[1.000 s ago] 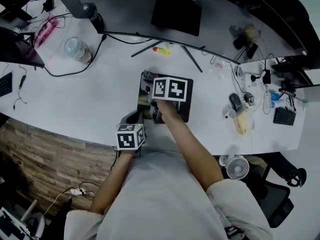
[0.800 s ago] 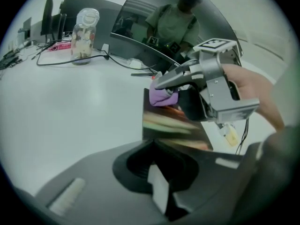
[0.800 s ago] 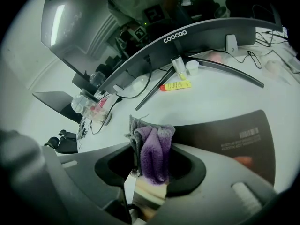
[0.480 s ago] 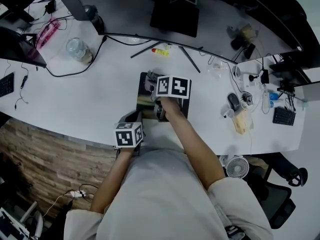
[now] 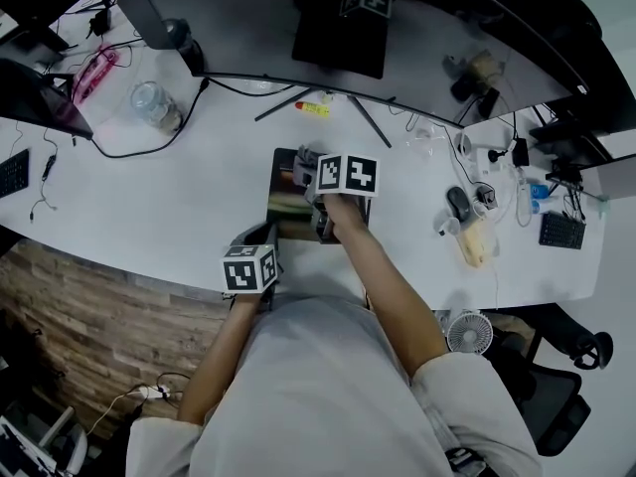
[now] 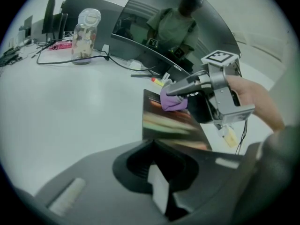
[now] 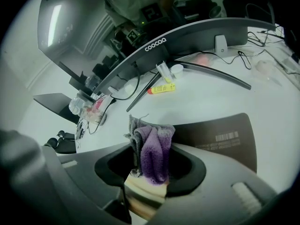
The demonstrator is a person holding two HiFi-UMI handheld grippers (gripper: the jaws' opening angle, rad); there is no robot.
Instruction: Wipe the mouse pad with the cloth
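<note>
Jaws first: on the right gripper [image 7: 150, 146], clamped tight on a bunched purple and grey cloth [image 7: 157, 139], a tuft of it poking out past the tips. On the left gripper [image 6: 152, 146], closed together with nothing between, low at the near edge of the dark mouse pad [image 6: 171, 125]; touching it or just short of it, impossible to tell.

Cloth down at the pad's far left part, as seen from the left gripper view; actual contact too blurred to confirm.

Hidden in the head view under the right gripper's marker cube [image 5: 346, 174]: its jaws and the cloth. Covered by the forearm [image 5: 383, 276]: the pad's near right corner. Cut off behind the right gripper's own body in its view: the pad's near part.

Beyond the pad, a curved monitor [image 7: 140, 27] and a yellow tube [image 7: 161, 89], well apart from the cloth.
</note>
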